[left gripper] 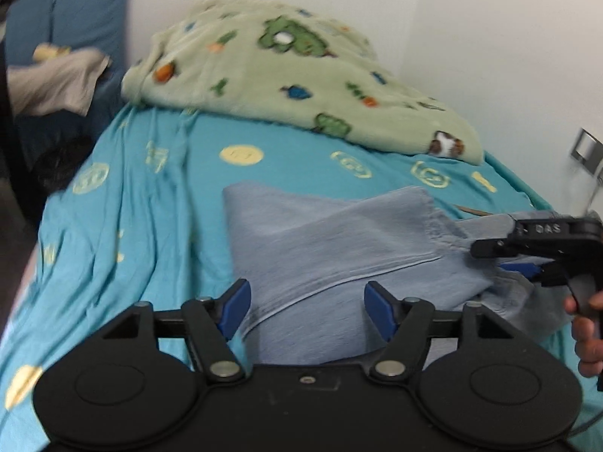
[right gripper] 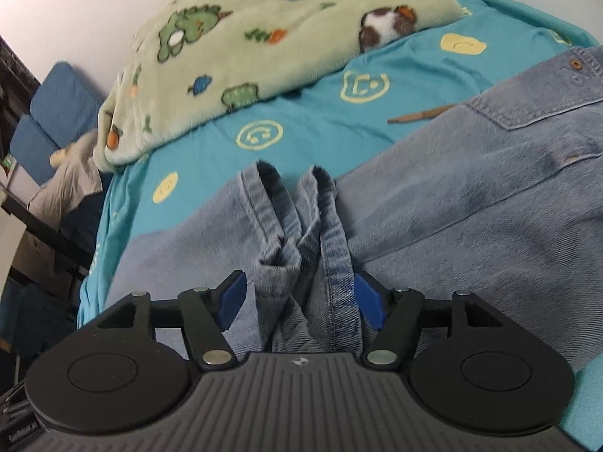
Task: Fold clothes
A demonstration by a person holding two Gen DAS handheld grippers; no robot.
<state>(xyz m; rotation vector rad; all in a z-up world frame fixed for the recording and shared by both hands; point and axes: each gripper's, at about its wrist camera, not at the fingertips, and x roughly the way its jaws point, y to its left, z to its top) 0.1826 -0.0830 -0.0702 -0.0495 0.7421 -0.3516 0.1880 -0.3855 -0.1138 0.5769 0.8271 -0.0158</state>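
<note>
Light blue jeans (left gripper: 320, 241) lie folded on a turquoise bed sheet (left gripper: 150, 203) with yellow prints. My left gripper (left gripper: 307, 309) is open just above the near part of the jeans, with a seam running between its blue pads. In the right wrist view the jeans (right gripper: 471, 196) spread to the right, back pocket showing. Two leg hems (right gripper: 297, 207) lie side by side between the blue pads of my right gripper (right gripper: 299, 301), which is open around them. From the left wrist view, the right gripper (left gripper: 497, 258) sits at the jeans' right edge, held by a hand (left gripper: 584, 324).
A green fleece blanket (left gripper: 286, 75) with animal prints is heaped at the far side of the bed. Blue cushions (left gripper: 75, 19) and a grey cloth (left gripper: 56, 83) sit beyond the left edge. A thin brown strip (right gripper: 422, 115) lies on the sheet. White walls close the back and right.
</note>
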